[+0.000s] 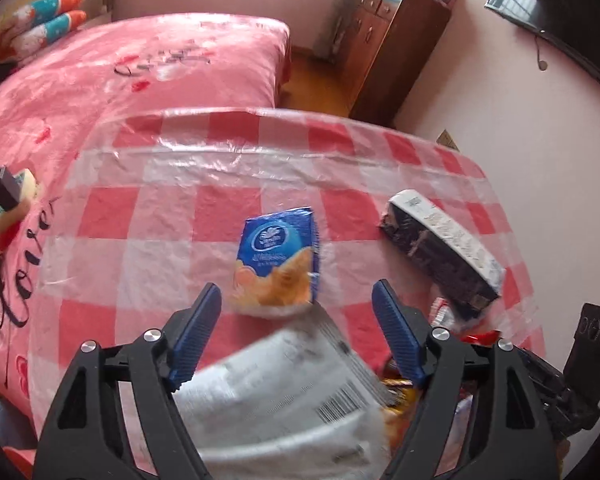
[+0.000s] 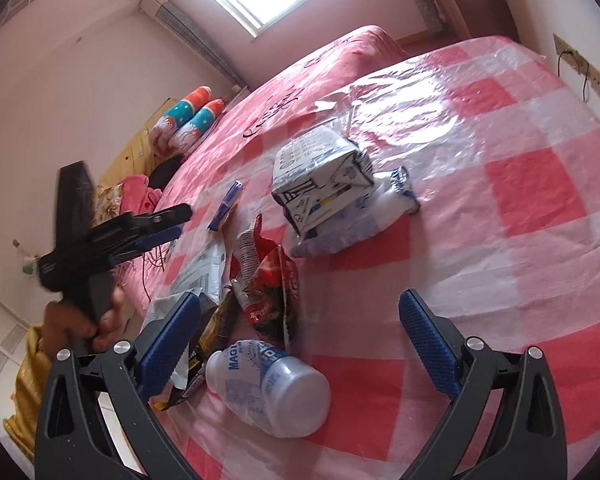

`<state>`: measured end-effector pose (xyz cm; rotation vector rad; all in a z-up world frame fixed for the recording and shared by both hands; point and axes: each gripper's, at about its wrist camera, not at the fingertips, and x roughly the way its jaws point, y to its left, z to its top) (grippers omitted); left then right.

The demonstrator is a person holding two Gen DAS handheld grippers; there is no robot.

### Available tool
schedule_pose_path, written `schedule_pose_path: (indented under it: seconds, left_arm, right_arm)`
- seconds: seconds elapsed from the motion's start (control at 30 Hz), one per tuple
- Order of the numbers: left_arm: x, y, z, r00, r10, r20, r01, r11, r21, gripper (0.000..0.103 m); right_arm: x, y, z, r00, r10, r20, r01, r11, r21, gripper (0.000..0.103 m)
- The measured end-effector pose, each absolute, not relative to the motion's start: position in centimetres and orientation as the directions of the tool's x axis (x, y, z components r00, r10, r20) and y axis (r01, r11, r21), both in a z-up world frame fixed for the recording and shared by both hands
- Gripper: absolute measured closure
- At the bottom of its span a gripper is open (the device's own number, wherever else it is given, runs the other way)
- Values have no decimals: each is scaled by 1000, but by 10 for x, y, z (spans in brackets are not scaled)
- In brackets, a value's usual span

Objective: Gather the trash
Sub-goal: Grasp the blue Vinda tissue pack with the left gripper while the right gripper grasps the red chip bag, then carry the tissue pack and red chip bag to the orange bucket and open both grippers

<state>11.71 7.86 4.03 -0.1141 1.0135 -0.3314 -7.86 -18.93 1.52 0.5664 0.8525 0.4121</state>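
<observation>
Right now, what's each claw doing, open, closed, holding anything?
Left claw: open, nothing gripped; a white wrapper lies below it.
Right claw: open, empty, above the plastic bottle.
</observation>
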Motion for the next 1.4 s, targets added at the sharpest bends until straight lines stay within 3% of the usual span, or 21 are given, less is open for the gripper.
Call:
schedule_pose_path:
  seconds: [0.2,0.27,0.3,0.47,0.6,0.77,0.87,0.97,1.4]
  left_arm:
    - [145,71,18,438,-339,-833,229,938,-261,25]
    - [151,69,13,431,-329,-840,228,941,-251,26]
    - [154,68,9,426,-329,-843,229,941,-251,27]
    - [153,65,7,439,-308,-844,235,946,-223,46]
    - [149,66,7,455,-308,-836,239,946,-219,50]
    - [145,70,6,466,-314,-827,227,946,-231,56]
    - [142,74,6,472,-319,-822,221,945,-240,56]
    - [139,81,7,481,-324,-815,214,945,-249,57]
    - [110,112,31,539,-370,-757,195,929,-315,57]
  right_arm:
    - [-71,-173,14,575,560,-596,-145,787,600,7]
    - [-68,-167,14,567,564,-600,-156,789,595,13]
    - [-67,-165,13,561,568,-602,-155,786,598,22]
    - [-63,-159,12,558,571,-602,-154,784,601,28]
    - [-59,-154,11,544,589,-598,-158,772,616,36]
    - [-52,-137,13,555,537,-635,-166,820,548,38]
    - [-51,-125,15,572,473,-670,-166,867,470,45]
    - [-51,-119,13,577,434,-692,-165,892,422,61]
    - [-59,-121,16,625,423,-656,-187,897,401,72]
